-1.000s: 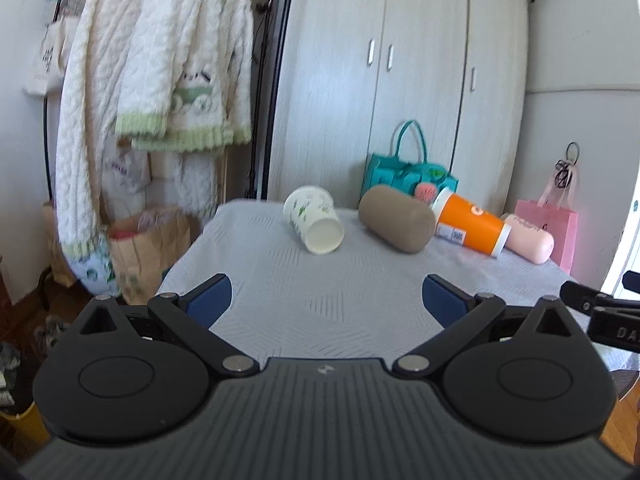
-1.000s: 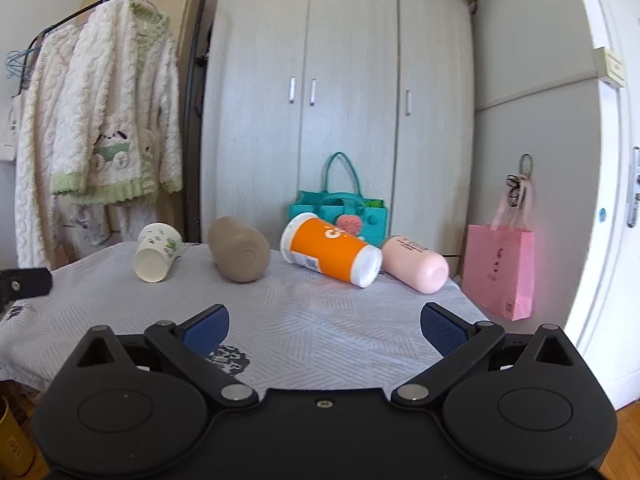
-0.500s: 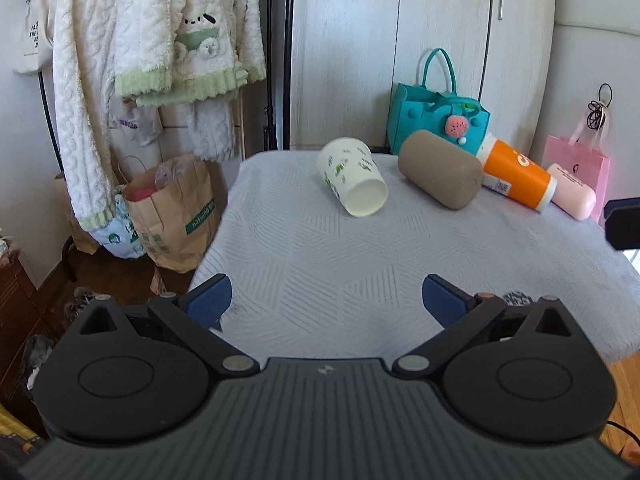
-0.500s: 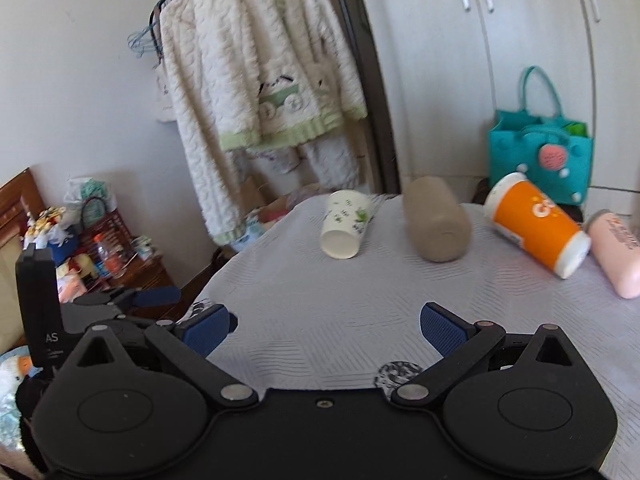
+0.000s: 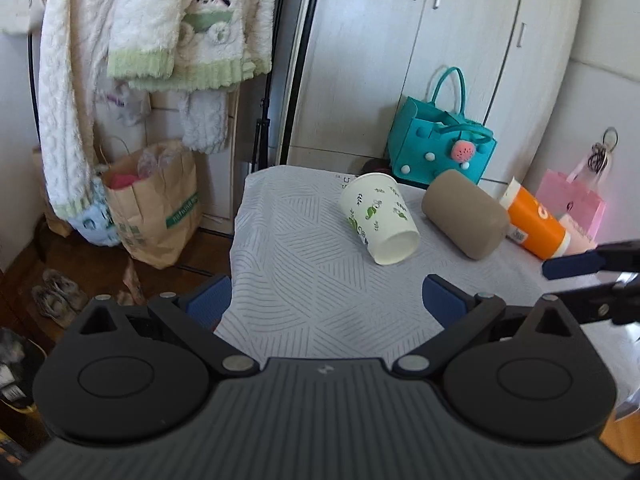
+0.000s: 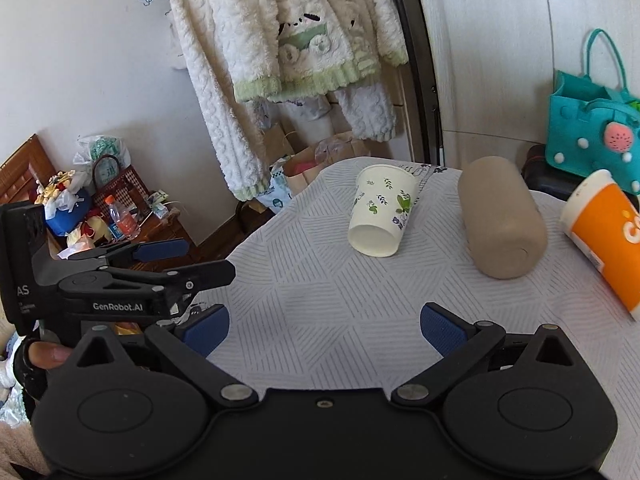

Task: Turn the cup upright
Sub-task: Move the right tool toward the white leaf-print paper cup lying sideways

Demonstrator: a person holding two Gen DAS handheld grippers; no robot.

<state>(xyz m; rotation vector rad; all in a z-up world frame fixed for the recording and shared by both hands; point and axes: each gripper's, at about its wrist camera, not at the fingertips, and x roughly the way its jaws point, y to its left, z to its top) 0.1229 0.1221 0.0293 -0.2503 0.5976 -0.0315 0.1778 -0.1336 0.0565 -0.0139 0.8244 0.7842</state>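
Observation:
A white paper cup with green leaf prints (image 5: 378, 220) lies on its side on the grey-white tablecloth (image 5: 304, 276), its open mouth toward me; it also shows in the right wrist view (image 6: 380, 216). A tan cup (image 5: 464, 214) (image 6: 500, 228), an orange cup (image 5: 534, 224) (image 6: 608, 240) and a pink cup (image 5: 576, 240) lie on their sides to its right. My left gripper (image 5: 326, 302) is open and empty, short of the white cup. My right gripper (image 6: 324, 330) is open and empty, also short of it. The left gripper appears at the left of the right wrist view (image 6: 160, 260).
A clothes rack with fluffy white garments (image 5: 160, 40) stands behind the table's left end. A brown paper bag (image 5: 154, 208) sits on the floor below. A teal handbag (image 5: 440, 152) and a pink gift bag (image 5: 576, 200) stand against the wardrobe (image 5: 440, 60). Clutter fills a side table (image 6: 100, 216) at far left.
Both grippers have moved forward and closer to the white cup, with both views turned more to the left. The right gripper's fingertips now show at the right edge of the left wrist view. The cups have not moved.

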